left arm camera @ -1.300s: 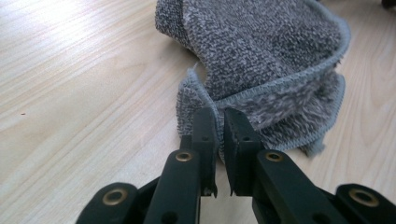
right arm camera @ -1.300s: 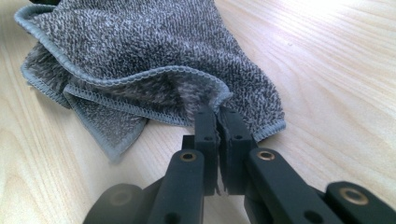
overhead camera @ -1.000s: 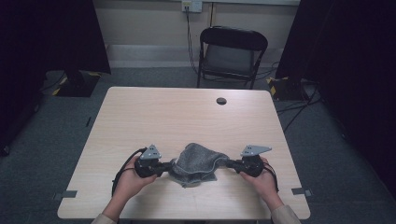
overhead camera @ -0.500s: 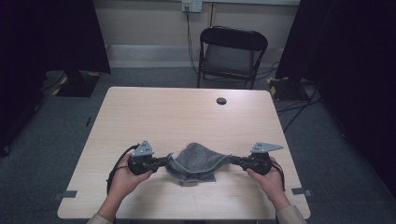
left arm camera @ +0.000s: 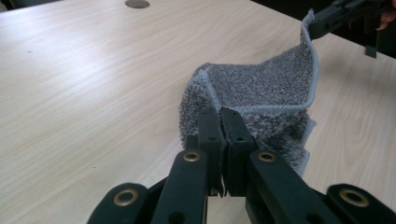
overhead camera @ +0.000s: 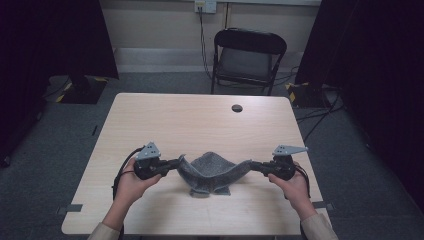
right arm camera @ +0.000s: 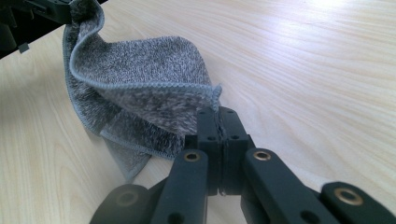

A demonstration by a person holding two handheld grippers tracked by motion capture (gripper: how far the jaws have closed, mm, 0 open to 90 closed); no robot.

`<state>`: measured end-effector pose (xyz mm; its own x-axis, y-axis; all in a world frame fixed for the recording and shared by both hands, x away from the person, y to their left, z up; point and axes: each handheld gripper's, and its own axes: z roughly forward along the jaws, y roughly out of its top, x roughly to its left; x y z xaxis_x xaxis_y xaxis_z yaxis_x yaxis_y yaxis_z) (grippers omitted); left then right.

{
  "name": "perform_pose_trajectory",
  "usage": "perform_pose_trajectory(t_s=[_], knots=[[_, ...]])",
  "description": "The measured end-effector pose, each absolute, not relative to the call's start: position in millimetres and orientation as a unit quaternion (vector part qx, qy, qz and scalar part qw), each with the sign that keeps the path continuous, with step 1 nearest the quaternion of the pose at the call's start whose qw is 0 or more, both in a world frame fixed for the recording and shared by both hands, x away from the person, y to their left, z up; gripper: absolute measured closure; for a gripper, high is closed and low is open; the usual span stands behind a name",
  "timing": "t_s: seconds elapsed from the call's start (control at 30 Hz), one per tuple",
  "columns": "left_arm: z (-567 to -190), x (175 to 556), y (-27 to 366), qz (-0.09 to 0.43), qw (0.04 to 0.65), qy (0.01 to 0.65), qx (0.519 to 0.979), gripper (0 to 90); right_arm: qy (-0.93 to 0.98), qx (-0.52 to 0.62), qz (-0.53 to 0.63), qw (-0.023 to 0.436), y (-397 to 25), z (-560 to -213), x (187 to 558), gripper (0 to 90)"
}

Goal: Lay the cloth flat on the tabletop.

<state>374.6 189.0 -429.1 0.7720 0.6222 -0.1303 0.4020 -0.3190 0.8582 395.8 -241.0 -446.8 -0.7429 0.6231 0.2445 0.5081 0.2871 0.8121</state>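
A grey terry cloth [overhead camera: 210, 172] hangs in a sagging arc over the near middle of the wooden table [overhead camera: 200, 120], its lowest fold resting on the tabletop. My left gripper [overhead camera: 177, 162] is shut on the cloth's left corner, and my right gripper [overhead camera: 248, 164] is shut on its right corner. In the left gripper view the jaws [left arm camera: 222, 116] pinch the hemmed edge of the cloth [left arm camera: 261, 93], with the other gripper [left arm camera: 327, 18] holding the far corner. The right gripper view shows my jaws [right arm camera: 218, 119] closed on the cloth [right arm camera: 140, 79] and the opposite gripper [right arm camera: 51, 11] at top left.
A small round dark grommet [overhead camera: 237, 108] sits in the far part of the table. A black folding chair [overhead camera: 247, 55] stands beyond the far edge. Cables trail on the grey floor to the right.
Both grippers have drawn apart sideways, the left going left and the right going right, and the cloth between them has stretched from a bunched heap into a wider sagging arc.
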Motion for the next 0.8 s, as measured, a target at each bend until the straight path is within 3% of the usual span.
perform_pose_trajectory(t_s=[0.8], knots=[[-404.8,389.1,193.1,0.138,0.509,0.327,0.784,88.2,0.783,0.372,0.497,0.033,-241.8,-416.3,414.3,89.8]])
